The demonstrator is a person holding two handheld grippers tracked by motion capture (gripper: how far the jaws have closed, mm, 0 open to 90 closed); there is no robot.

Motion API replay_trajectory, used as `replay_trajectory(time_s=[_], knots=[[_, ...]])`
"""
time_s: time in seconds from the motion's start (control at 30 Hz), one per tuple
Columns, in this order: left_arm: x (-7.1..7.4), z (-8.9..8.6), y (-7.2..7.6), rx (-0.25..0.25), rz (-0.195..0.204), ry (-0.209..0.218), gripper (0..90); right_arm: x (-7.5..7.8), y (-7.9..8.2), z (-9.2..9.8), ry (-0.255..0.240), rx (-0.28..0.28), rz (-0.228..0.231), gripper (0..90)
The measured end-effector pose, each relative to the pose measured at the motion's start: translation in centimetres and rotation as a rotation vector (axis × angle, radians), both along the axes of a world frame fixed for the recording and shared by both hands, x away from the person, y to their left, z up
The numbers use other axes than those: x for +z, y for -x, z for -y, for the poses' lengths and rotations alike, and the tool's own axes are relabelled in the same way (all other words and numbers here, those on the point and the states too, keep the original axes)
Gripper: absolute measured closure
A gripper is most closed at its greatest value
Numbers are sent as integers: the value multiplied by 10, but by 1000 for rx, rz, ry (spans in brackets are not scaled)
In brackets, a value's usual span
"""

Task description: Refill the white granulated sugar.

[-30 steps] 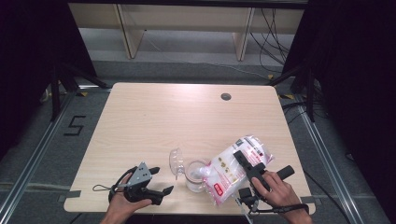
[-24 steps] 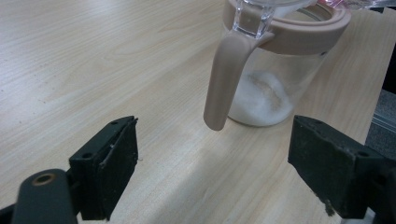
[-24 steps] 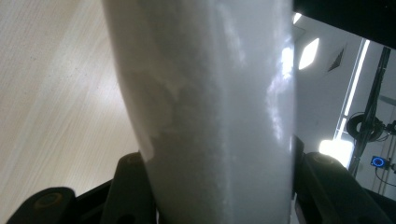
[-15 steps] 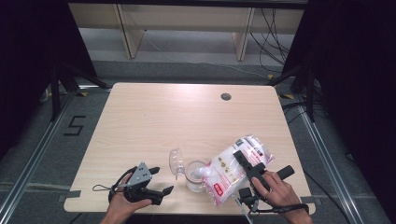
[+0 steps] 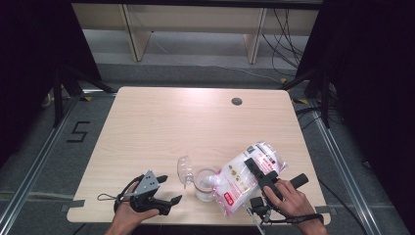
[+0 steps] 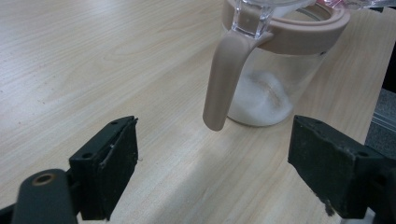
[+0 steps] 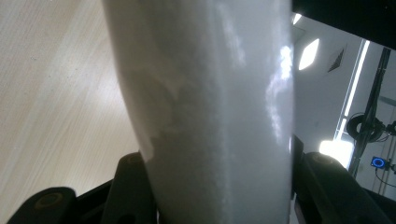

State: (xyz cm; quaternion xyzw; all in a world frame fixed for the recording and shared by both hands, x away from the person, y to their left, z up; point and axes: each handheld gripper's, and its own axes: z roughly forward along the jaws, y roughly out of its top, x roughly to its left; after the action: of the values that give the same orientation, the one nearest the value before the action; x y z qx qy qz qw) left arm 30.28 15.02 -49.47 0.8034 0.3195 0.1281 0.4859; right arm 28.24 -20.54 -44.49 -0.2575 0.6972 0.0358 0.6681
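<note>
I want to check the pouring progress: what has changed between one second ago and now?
Nothing visibly changed. The right gripper still clamps the bag tilted over the jar; the left gripper still waits open beside it.

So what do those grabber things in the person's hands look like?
Both are black. The left gripper has a grey three-cornered plate on top and a thin black cable looping behind it. The right gripper is long, with a black handle and a cable. Each has two flat black jaws with small screw holes.
</note>
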Motion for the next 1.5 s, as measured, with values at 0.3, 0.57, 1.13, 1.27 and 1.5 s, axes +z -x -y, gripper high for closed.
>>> replay_trajectory(time_s=[0.3,0.57,1.13,1.27,1.5], knots=[[1,-2,-1,-28,16,-26,156,1,1,-1,5,-8,-6,559],[1,-2,-1,-26,15,-23,156,0,0,-2,-3,4,-2,560],[0,-1,0,-9,-5,-9,156,5,3,-4,22,-5,8,563],[1,-1,0,-12,6,-20,156,4,4,-4,10,3,15,565],[1,-1,0,-7,-5,0,156,5,2,-5,27,19,15,569]])
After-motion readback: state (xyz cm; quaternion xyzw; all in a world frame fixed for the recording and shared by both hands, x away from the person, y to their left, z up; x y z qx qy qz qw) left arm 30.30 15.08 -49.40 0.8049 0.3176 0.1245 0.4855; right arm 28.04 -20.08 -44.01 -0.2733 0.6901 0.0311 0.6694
